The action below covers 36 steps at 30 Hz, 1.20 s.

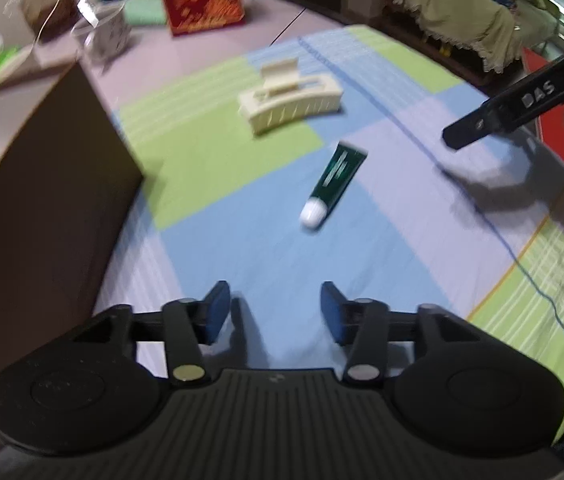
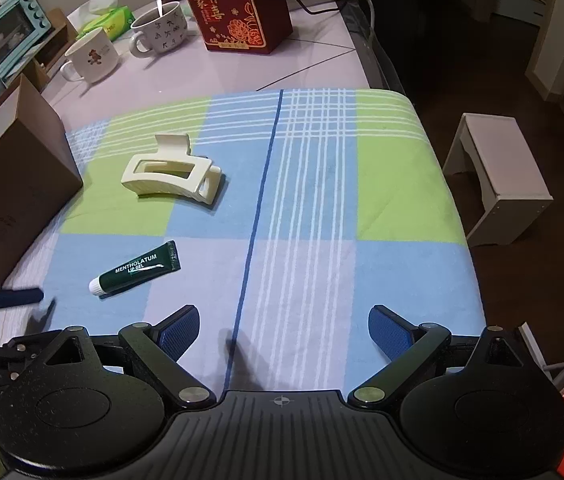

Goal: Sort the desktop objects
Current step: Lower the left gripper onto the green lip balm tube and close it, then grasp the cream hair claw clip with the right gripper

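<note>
A dark green lip gel tube (image 1: pixel 332 182) (image 2: pixel 136 273) with a white cap lies on the checked cloth (image 2: pixel 314 208). Beyond it rests a cream hair claw clip (image 1: pixel 290 100) (image 2: pixel 172 174). My left gripper (image 1: pixel 274 312) is open, low over the cloth, a short way in front of the tube's cap; one of its fingers (image 2: pixel 16 297) shows at the left edge of the right wrist view. My right gripper (image 2: pixel 284 338) is open and empty over the cloth's near part, to the right of the tube. A finger (image 1: pixel 498 116) of it shows at the right in the left wrist view.
A brown cardboard box (image 1: pixel 30 184) (image 2: pixel 10 184) stands at the left beside the cloth. At the back are a red gift box (image 2: pixel 238 4), two mugs (image 2: pixel 90 58), a tissue pack (image 2: pixel 110 20) and a small oven (image 2: pixel 6 32). A stool (image 2: pixel 498 176) stands off the table's right edge.
</note>
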Motion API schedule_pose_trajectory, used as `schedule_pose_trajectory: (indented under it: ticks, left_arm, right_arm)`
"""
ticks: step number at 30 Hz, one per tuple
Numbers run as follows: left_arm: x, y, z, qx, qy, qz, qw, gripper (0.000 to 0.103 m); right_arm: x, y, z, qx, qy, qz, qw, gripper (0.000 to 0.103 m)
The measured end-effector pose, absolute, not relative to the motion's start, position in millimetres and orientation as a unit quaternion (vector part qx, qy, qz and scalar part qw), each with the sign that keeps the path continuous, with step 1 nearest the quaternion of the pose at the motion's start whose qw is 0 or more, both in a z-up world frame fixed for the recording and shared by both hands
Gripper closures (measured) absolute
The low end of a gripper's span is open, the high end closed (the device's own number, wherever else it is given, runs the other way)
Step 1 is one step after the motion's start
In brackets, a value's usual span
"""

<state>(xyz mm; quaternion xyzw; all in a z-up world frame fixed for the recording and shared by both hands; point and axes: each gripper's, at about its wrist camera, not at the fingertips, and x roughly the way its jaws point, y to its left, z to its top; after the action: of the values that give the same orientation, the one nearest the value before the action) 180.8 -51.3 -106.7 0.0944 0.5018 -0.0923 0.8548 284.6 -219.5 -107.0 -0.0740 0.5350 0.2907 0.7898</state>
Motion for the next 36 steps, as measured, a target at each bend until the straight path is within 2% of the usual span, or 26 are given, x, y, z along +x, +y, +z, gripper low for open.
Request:
schedule_pose_trajectory:
  ticks: [4, 7, 9, 11, 22, 23, 25, 26, 27, 36]
  left_arm:
    - [205.5, -70.1, -107.7, 0.116, 0.484, -0.125, 0.858, 0.053]
    - [224.4, -83.7, -115.8, 0.137, 0.481, -0.148, 0.853, 0.058]
    - [234.3, -89.5, -123.9, 0.148, 0.486, -0.16, 0.846, 0.077]
    - [238.8, -89.5, -125.3, 0.14, 0.484, -0.17, 0.847, 0.089]
    - [185.7, -33.1, -119.8, 0.086, 0.527, -0.055, 0.844, 0.089]
    - [180.2, -25.9, -119.3, 0.08, 0.53, -0.038, 0.843, 0.086]
    - [172.4, -15.4, -118.4, 0.074, 0.532, -0.017, 0.843, 0.074]
    - [169.8, -11.1, -118.2, 0.072, 0.532, -0.006, 0.844, 0.063]
    - [169.3, -7.5, -118.2, 0.066, 0.532, 0.001, 0.844, 0.06]
    - [173.2, -4.9, -117.7, 0.048, 0.525, 0.007, 0.85, 0.06]
  right_arm:
    - [285.7, -222.5, -106.9, -0.072, 0.535, 0.288, 0.791, 0.009]
    - [286.6, -228.3, -107.9, -0.069, 0.537, 0.28, 0.793, 0.009]
    - [287.5, -232.6, -108.7, -0.068, 0.54, 0.274, 0.793, 0.009]
    - [287.7, -236.2, -109.1, -0.067, 0.542, 0.269, 0.794, 0.009]
    - [285.7, -228.2, -114.0, -0.069, 0.544, 0.287, 0.785, 0.009]
    - [285.0, -225.7, -114.5, -0.07, 0.543, 0.293, 0.784, 0.009]
    - [283.3, -219.1, -114.9, -0.074, 0.536, 0.311, 0.781, 0.009]
    - [282.7, -215.0, -114.8, -0.077, 0.531, 0.324, 0.779, 0.009]
    - [282.3, -209.9, -114.8, -0.083, 0.523, 0.34, 0.777, 0.009]
    - [300.1, -164.8, -113.2, -0.166, 0.406, 0.461, 0.772, 0.01]
